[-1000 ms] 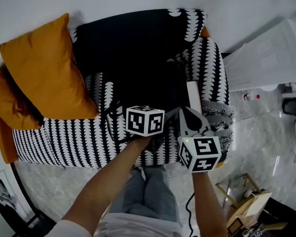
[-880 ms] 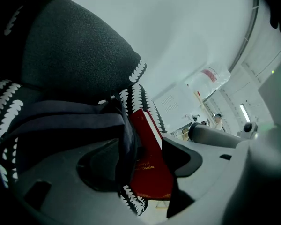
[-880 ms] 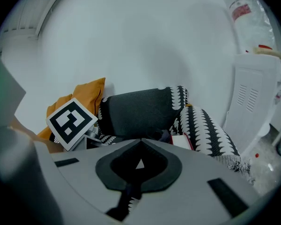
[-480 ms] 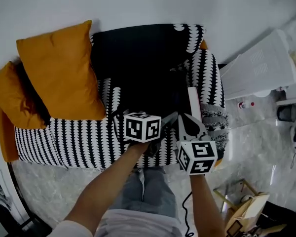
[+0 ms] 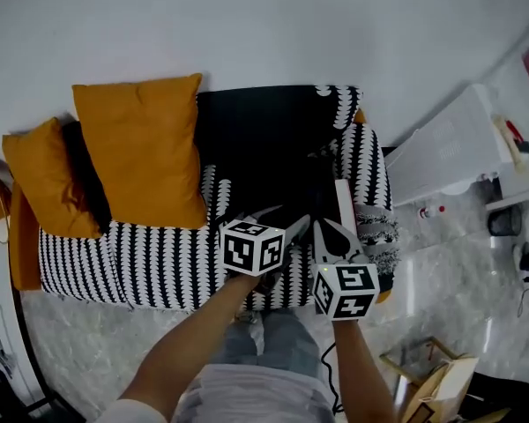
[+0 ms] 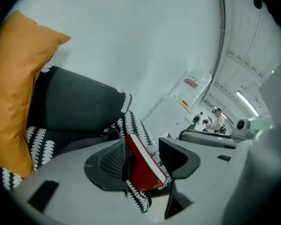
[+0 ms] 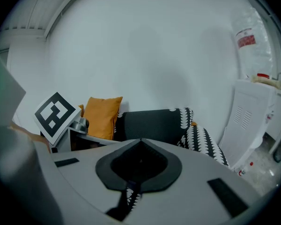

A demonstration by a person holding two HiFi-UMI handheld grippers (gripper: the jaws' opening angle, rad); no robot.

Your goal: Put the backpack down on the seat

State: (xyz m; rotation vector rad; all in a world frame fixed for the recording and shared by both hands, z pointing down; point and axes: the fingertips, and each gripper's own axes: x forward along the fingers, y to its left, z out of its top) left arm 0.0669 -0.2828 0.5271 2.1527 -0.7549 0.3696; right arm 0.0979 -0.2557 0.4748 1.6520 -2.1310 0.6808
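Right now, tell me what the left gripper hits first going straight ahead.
The left gripper's closing jaws frame the red book beyond them on the sofa arm: probably that first, though depth is unclear.

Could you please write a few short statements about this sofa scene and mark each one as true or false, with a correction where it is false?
1. The right gripper's jaws are together. True.
2. The left gripper grips the backpack. False: its jaws are apart and closing with nothing between them, and the backpack lies on the seat.
3. In the head view, the orange cushions are at the right end of the sofa. False: they are at its left end.
4. A red book lies by the patterned armrest. True.
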